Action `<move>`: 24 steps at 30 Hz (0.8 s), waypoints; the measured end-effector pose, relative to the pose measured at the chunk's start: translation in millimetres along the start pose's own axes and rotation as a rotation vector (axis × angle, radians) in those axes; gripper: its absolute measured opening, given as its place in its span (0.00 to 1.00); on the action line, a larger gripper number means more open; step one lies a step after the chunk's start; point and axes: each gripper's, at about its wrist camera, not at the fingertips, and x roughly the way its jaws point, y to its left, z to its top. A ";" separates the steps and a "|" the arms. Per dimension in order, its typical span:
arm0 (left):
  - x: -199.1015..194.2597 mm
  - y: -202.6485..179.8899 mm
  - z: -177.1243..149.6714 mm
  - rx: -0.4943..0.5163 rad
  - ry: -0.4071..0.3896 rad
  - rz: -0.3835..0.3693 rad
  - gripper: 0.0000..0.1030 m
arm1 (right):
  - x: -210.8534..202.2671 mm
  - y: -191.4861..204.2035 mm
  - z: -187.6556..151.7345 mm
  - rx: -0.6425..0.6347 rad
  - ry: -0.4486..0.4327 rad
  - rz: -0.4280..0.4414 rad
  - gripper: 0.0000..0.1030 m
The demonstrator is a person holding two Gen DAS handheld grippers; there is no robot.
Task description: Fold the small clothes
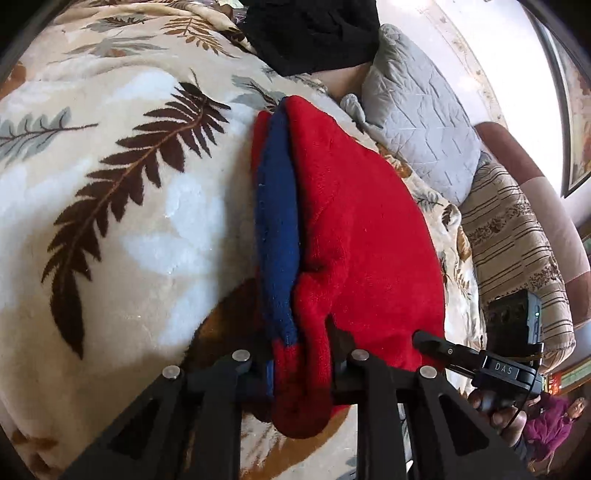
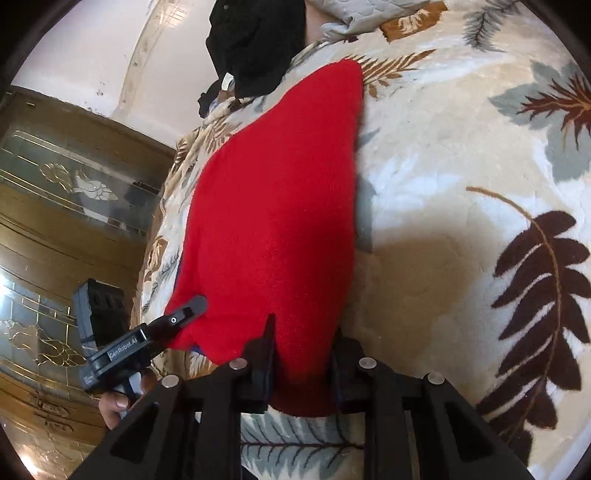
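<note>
A small red fleece garment (image 1: 362, 229) with a blue band (image 1: 277, 229) along its left side lies folded lengthwise on a leaf-print blanket (image 1: 129, 229). My left gripper (image 1: 301, 365) is shut on its near left corner, red and blue cloth bunched between the fingers. My right gripper (image 2: 301, 362) is shut on the near right corner of the red garment (image 2: 280, 206). The right gripper (image 1: 439, 347) also shows in the left wrist view, and the left gripper (image 2: 184, 314) in the right wrist view. Both hold the near edge low over the blanket (image 2: 461, 184).
A black cloth pile (image 1: 314, 33) lies at the far end of the bed. A grey quilted pillow (image 1: 417, 122) and a striped cover (image 1: 517, 251) lie to the right. A wooden cabinet with glass panes (image 2: 66, 206) stands beside the bed.
</note>
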 end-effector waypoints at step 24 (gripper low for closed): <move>-3.0 -6.3 -5.8 0.063 -0.031 0.006 0.31 | -26.3 11.6 47.2 0.013 -0.067 0.041 0.75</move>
